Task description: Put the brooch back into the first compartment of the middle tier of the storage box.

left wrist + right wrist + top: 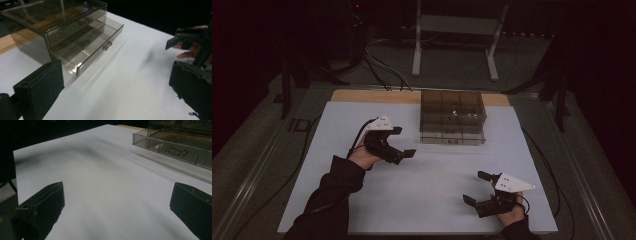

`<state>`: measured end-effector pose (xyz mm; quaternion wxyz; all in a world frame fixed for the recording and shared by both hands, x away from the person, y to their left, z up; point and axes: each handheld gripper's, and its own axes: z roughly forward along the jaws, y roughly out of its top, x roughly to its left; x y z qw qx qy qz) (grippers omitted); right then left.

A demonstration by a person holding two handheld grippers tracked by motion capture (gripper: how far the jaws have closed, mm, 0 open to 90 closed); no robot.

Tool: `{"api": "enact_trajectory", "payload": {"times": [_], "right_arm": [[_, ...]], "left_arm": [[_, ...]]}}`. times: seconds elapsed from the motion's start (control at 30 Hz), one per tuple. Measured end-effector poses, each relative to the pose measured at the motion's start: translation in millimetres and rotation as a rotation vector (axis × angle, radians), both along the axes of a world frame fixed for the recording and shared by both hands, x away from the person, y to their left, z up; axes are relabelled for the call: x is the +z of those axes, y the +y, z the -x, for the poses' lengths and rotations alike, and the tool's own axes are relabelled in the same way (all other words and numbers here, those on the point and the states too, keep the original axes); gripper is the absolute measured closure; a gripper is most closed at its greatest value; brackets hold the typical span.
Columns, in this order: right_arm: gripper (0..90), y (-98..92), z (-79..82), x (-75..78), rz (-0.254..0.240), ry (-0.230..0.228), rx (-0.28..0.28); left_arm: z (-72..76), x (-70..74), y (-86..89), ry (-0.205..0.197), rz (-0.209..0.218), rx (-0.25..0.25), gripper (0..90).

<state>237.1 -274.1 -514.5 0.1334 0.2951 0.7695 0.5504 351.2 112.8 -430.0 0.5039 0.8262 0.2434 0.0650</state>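
Drawer box: a smoky clear plastic organiser (453, 116) with stacked drawers, sitting at the far middle of the white table sheet (427, 195), front facing the person so the pulls are within reach.
Lower drawer: in the left gripper view it (93, 51) stands slightly proud of the one above, its small handle (107, 45) exposed; that looks like the natural place to grab.
Contents: small metal parts (175, 151) lie in the divided compartments, too small to name.
Left gripper: the left gripper (404, 142) hovers just left of the box front, angled toward it, jaws spread wide and holding nothing, probably lined up for the handle.
Right gripper: the right gripper (477, 187) hangs low near the front right of the sheet, well apart from the box, jaws apart and empty, seemingly kept clear.
Surroundings: a white stand (457, 30) on the dark floor beyond.
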Motion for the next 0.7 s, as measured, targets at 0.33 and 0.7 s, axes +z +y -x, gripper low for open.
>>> {"api": "enact_trajectory", "payload": {"times": [0.33,0.7], "right_arm": [[0.0,-0.9,0.6,-0.2,0.006,0.001,-0.003],[0.0,-1.4,0.6,-0.4,0.008,0.001,-0.006]], "left_arm": [[18.6,-19.6,22.5,0.013,-0.019,0.033,0.3],[38.6,-32.7,37.0,0.030,-0.011,0.044,0.3]]}}
